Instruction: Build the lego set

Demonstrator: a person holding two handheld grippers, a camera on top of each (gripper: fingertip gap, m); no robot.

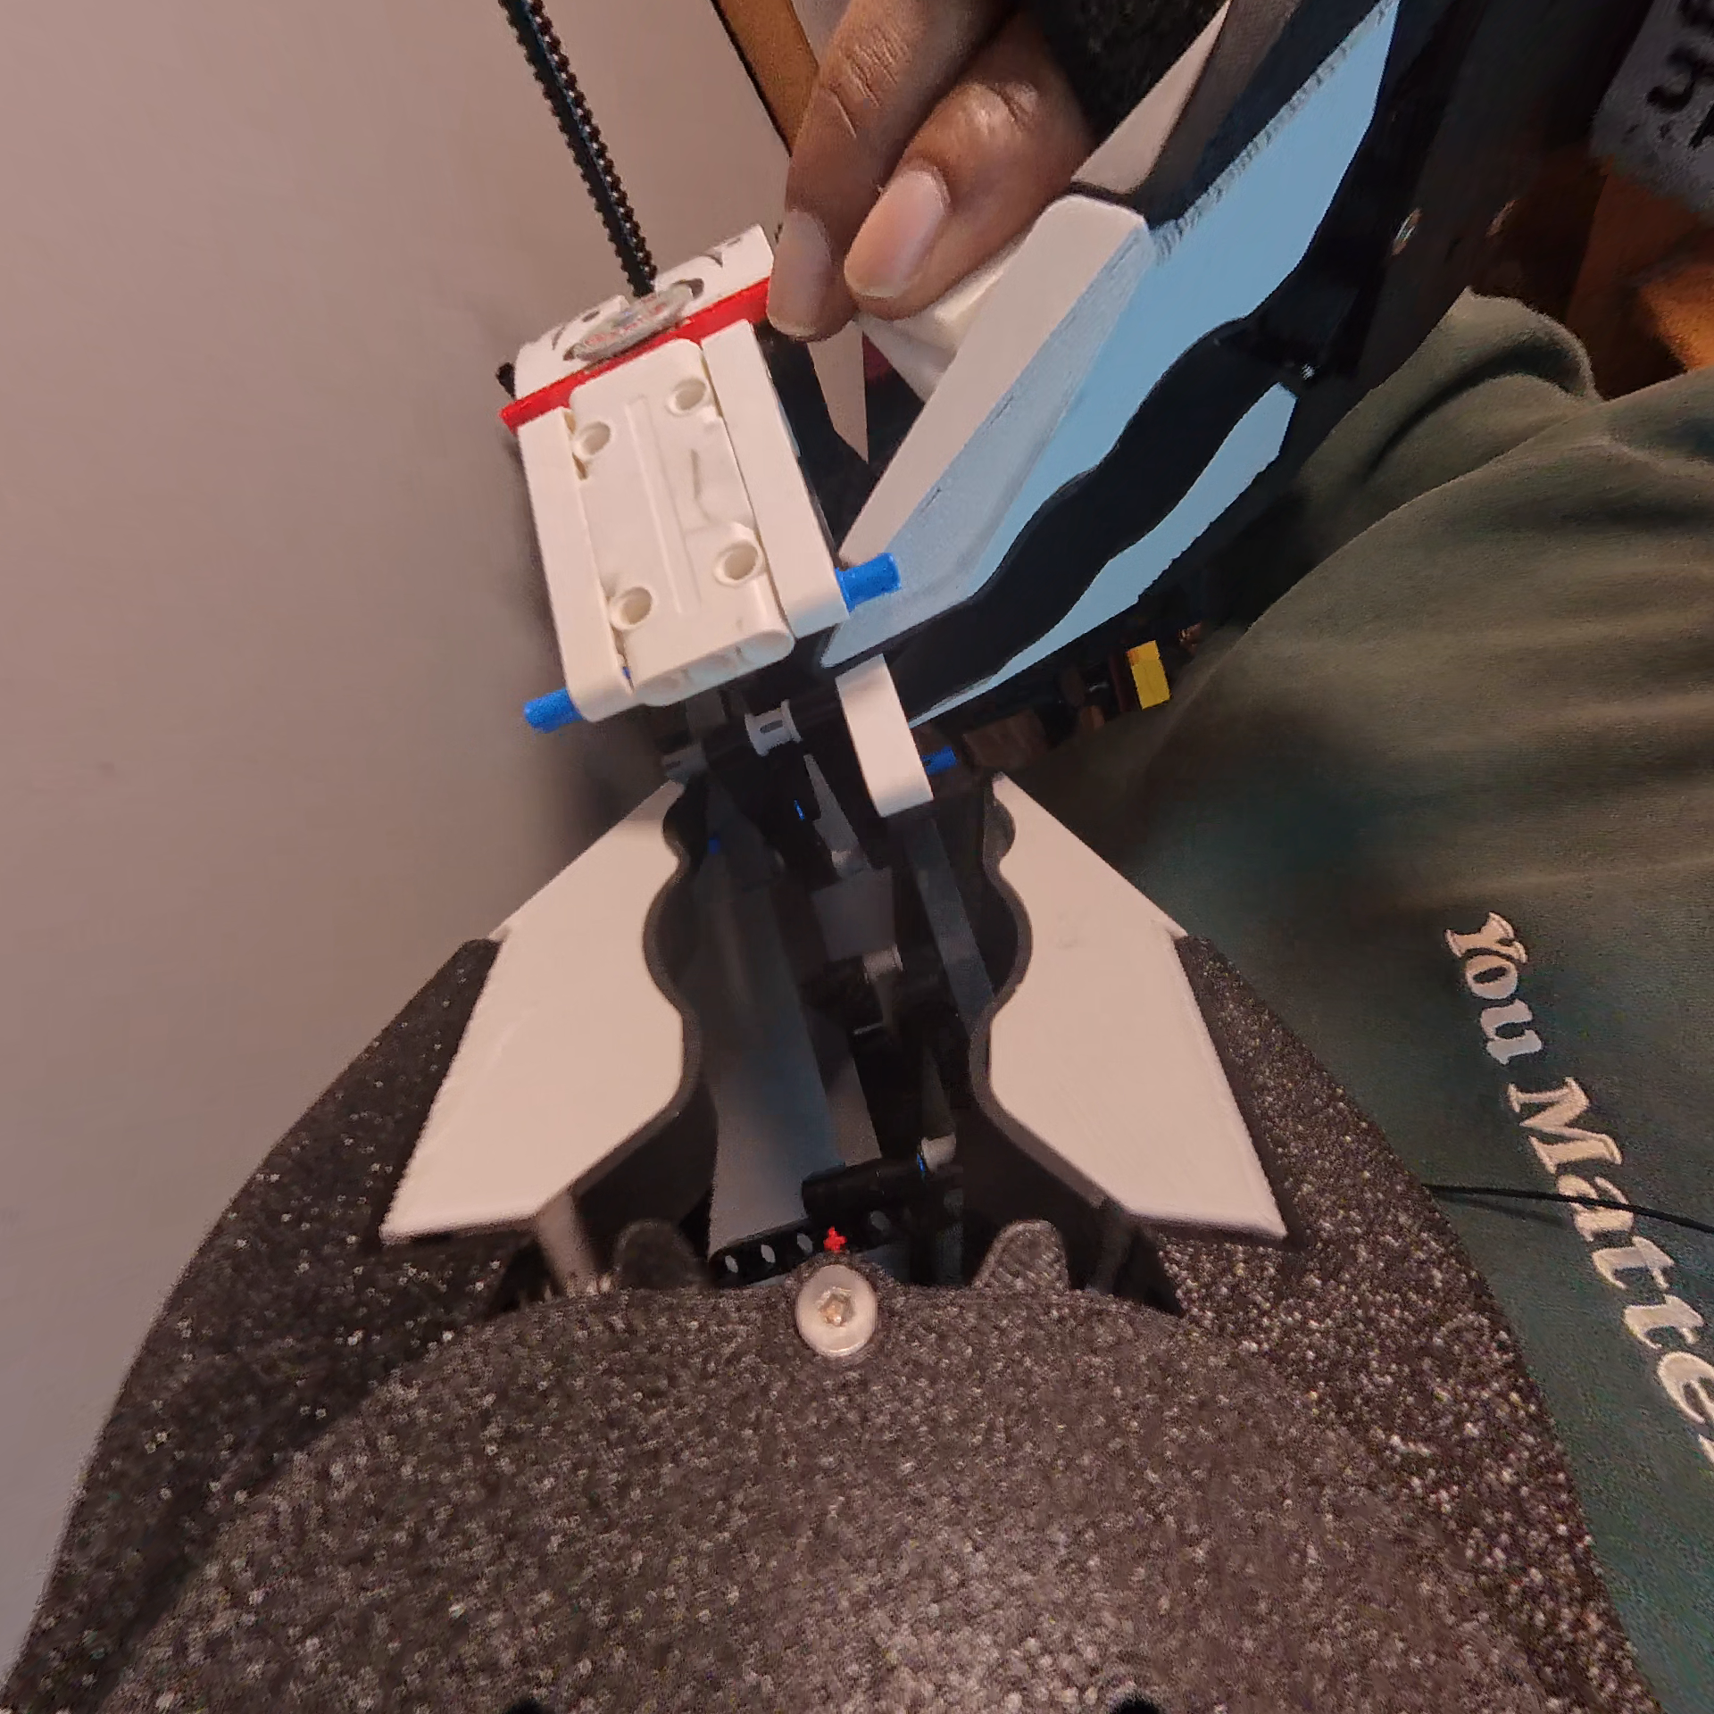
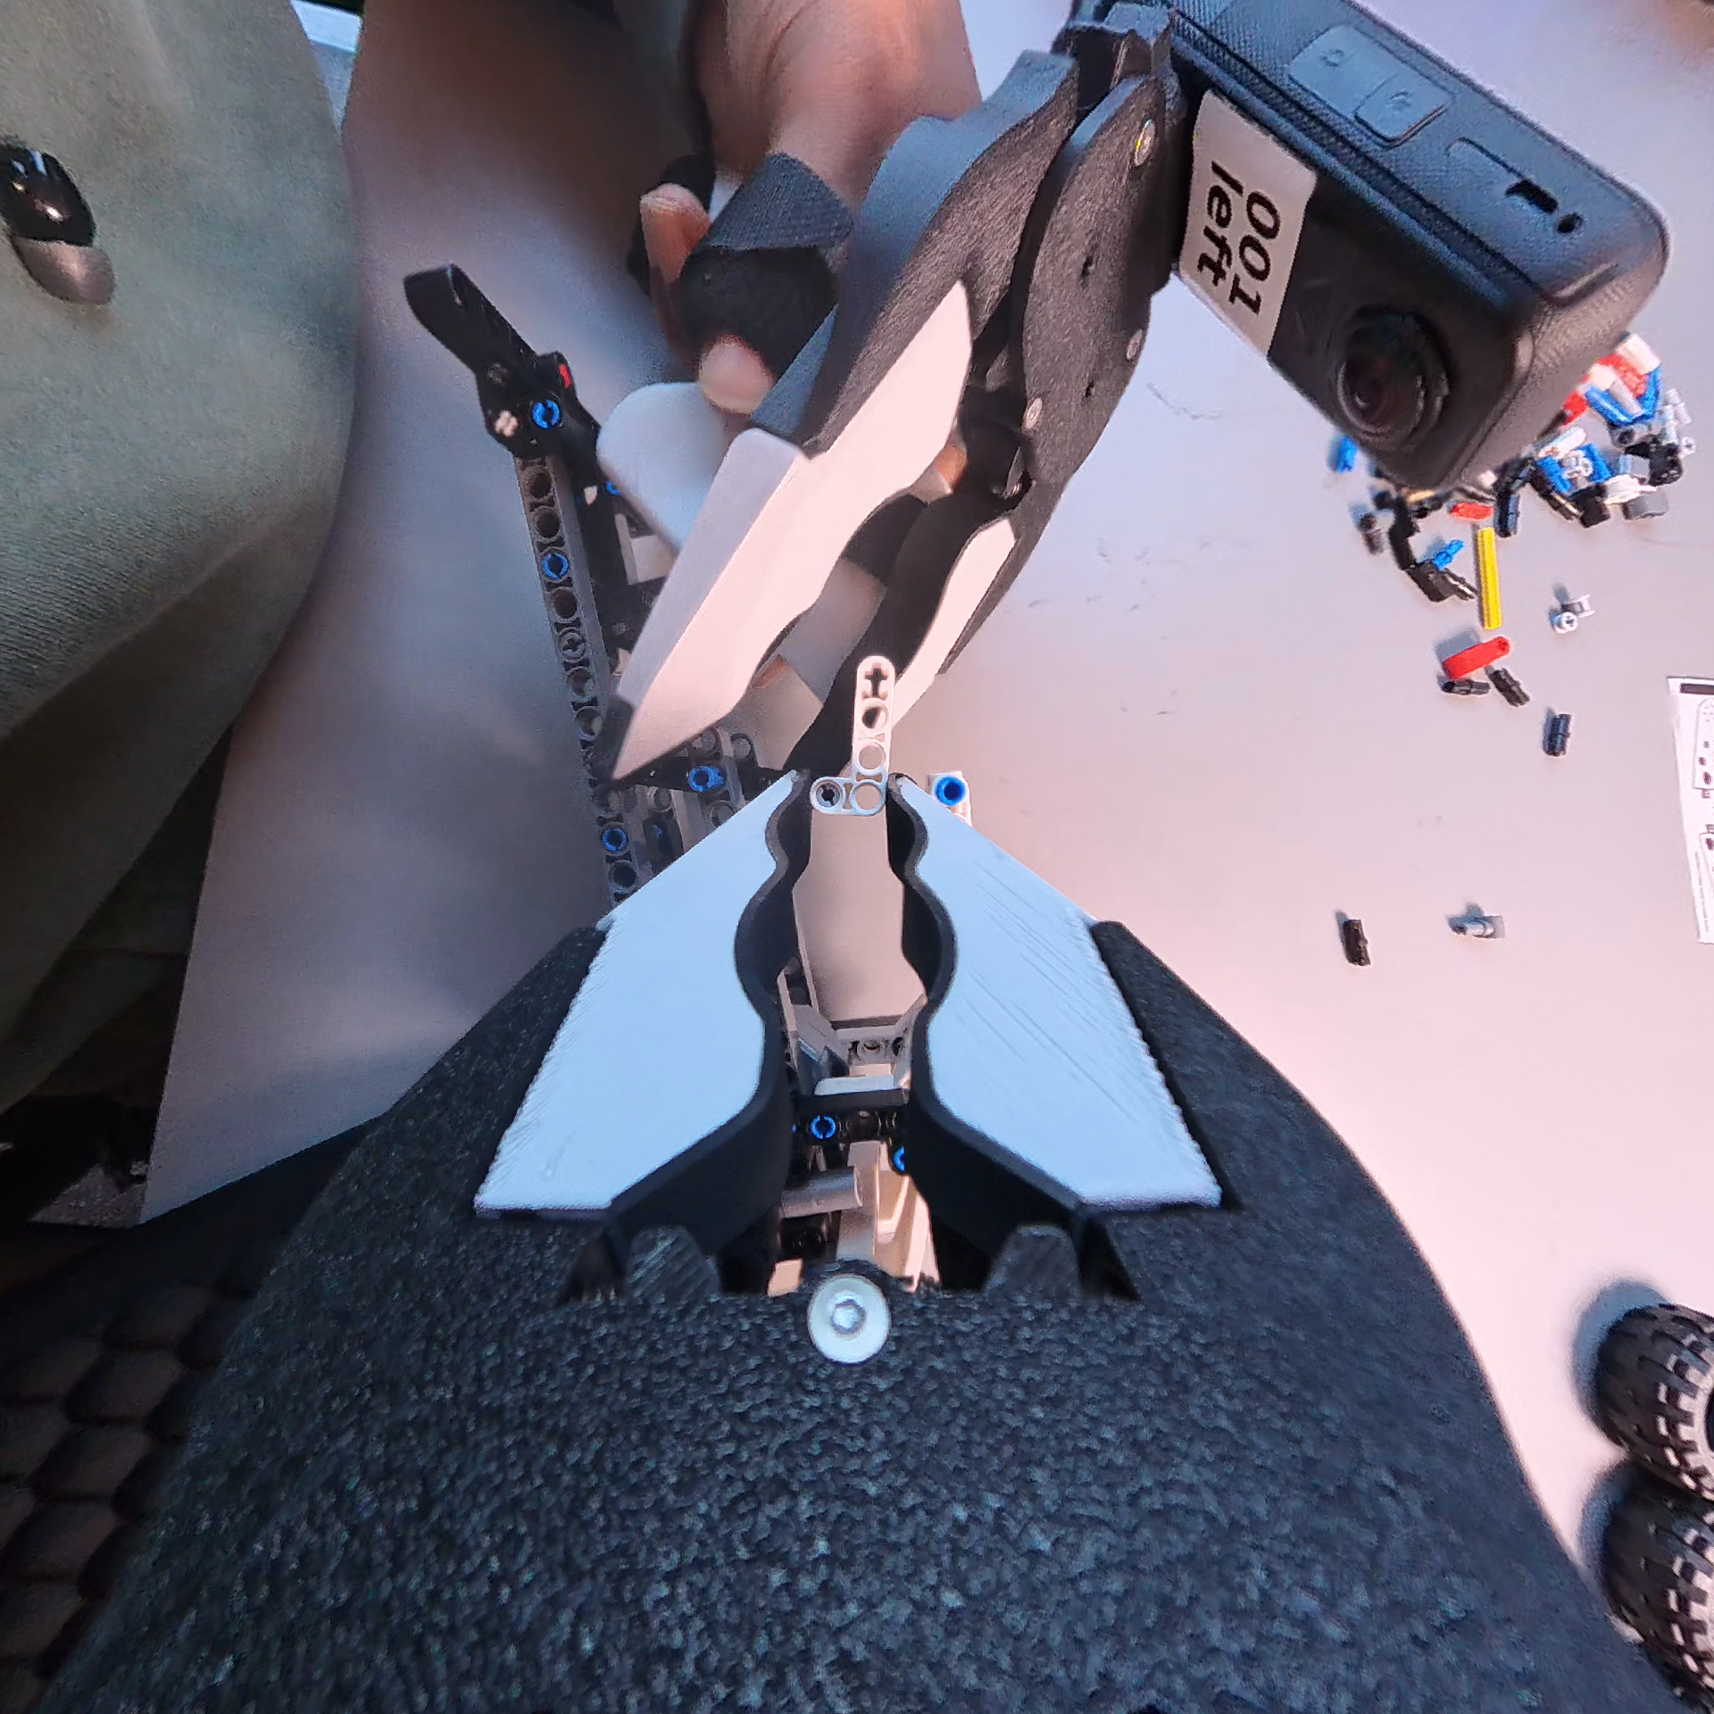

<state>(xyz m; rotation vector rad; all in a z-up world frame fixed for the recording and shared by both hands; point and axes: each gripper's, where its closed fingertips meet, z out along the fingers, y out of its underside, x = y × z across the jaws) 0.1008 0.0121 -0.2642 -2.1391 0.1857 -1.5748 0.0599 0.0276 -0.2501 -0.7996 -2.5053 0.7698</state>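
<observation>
Both grippers clamped on the half-built lego model (image 1: 742,835), lifted off the table (image 2: 1206,742): left gripper (image 1: 839,807) steadying dark frame, right gripper (image 2: 844,788) pinching white part, probably pressing pieces together.

Both views are evenly and softly lit, with a warm, slightly pink cast. The wall (image 1: 232,556) at left is flat and dim. Soft shadows lie beside the loose pieces (image 2: 1502,556) at upper right. Fisheye bending curves the frame edges. Foam (image 2: 835,1530) along the bottom is sharp; the sleeve (image 2: 139,464) at left is soft.
</observation>
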